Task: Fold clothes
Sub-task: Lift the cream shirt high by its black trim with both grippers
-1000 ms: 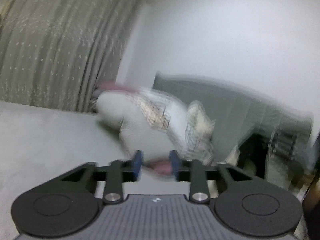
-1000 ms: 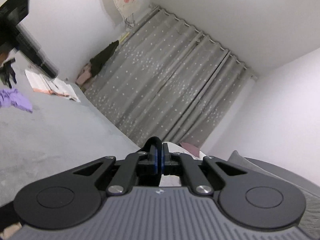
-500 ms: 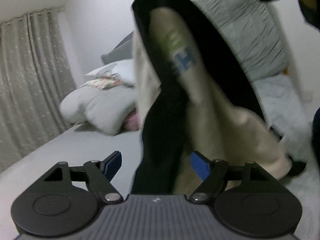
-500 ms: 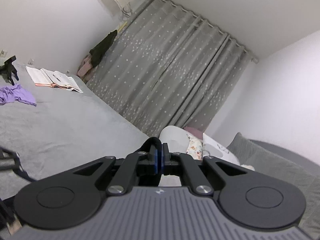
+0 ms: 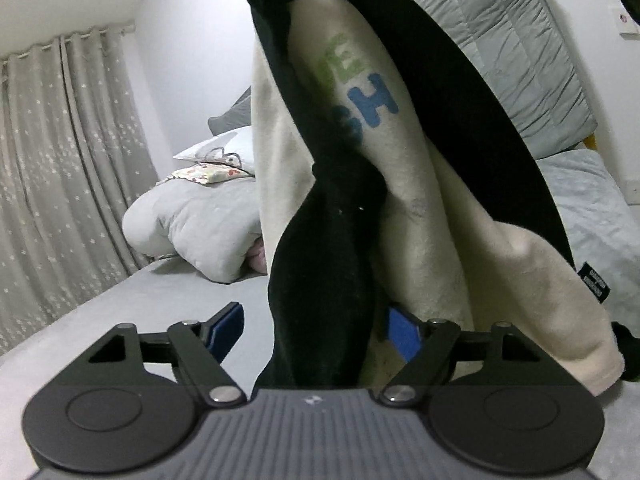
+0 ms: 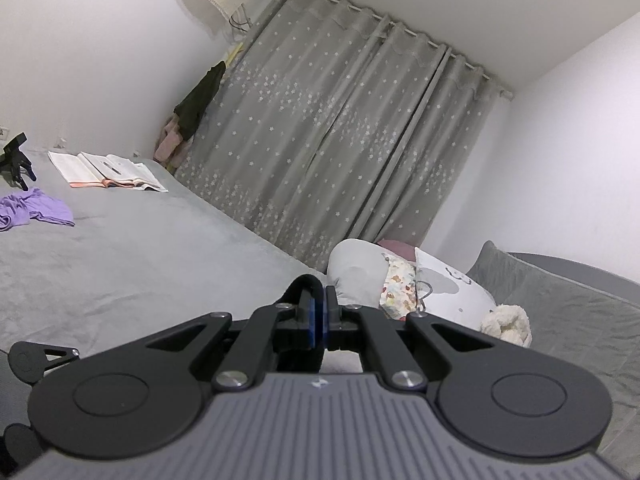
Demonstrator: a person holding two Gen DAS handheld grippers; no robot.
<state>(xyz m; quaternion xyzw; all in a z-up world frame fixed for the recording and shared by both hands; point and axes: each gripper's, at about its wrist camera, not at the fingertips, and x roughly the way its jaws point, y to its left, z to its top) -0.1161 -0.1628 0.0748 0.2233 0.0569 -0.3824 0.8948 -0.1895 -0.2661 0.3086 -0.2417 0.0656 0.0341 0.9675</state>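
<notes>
A black and cream garment (image 5: 400,184) with green and blue letters hangs upright in the left wrist view, held from above the frame. Its lower black part drops between the fingers of my left gripper (image 5: 316,330), which is open with blue pads on either side of the cloth. My right gripper (image 6: 319,316) is shut on a black edge of fabric (image 6: 306,282) that loops over its fingertips, above the grey bed (image 6: 140,248). A purple garment (image 6: 32,210) lies on the bed at far left.
Grey star curtains (image 6: 340,140) hang behind the bed. Pillows and a rolled duvet (image 5: 200,224) lie at the head, with a plush toy (image 6: 506,322). An open book (image 6: 108,172) and a black stand (image 6: 14,160) lie at the far left of the bed.
My left gripper swung from the pillows to the hanging garment, opened wide, and moved closer around its black part. My right gripper stayed shut, tilting slightly.
</notes>
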